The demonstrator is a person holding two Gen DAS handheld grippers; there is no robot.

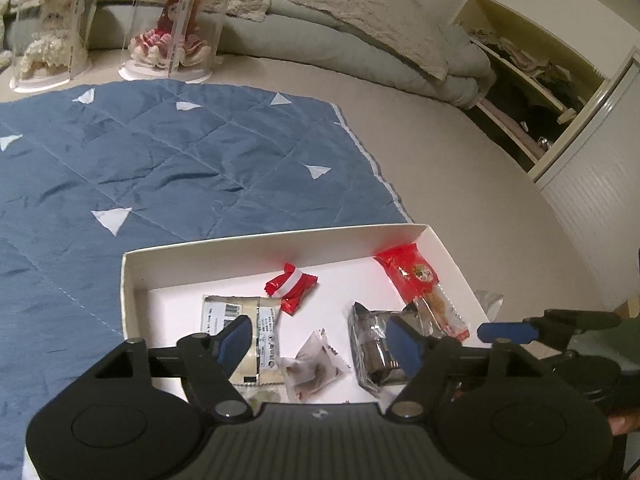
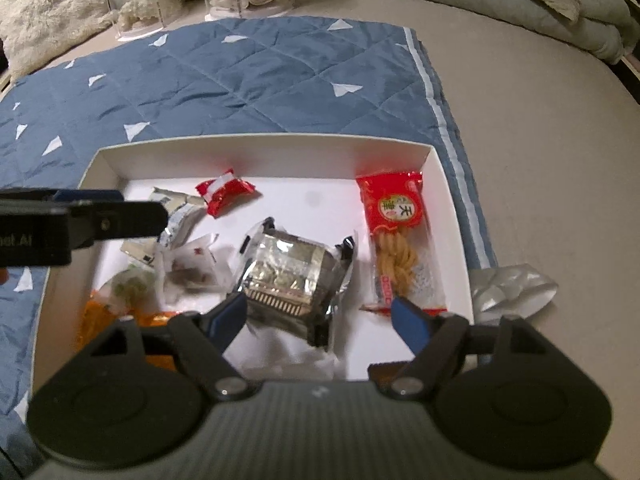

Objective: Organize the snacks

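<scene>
A white shallow box (image 1: 132, 280) (image 2: 452, 216) lies on the blue quilt and holds several snacks. Among them are a small red candy (image 1: 292, 286) (image 2: 224, 191), a long red pack of twisted fried dough (image 1: 424, 288) (image 2: 396, 236), a silver foil pack (image 1: 372, 348) (image 2: 292, 272), a clear pouch with a brown snack (image 1: 312, 368) (image 2: 192, 268) and a white labelled packet (image 1: 256, 332). My left gripper (image 1: 320, 344) is open and empty above the box's near part. My right gripper (image 2: 320, 320) is open and empty, just above the silver pack.
A crumpled silver wrapper (image 2: 512, 288) lies on the carpet right of the box. Two clear doll cases (image 1: 180, 28) stand at the back. Folded bedding (image 1: 360, 32) lies along the far side, and an open cabinet (image 1: 532, 80) is at the right.
</scene>
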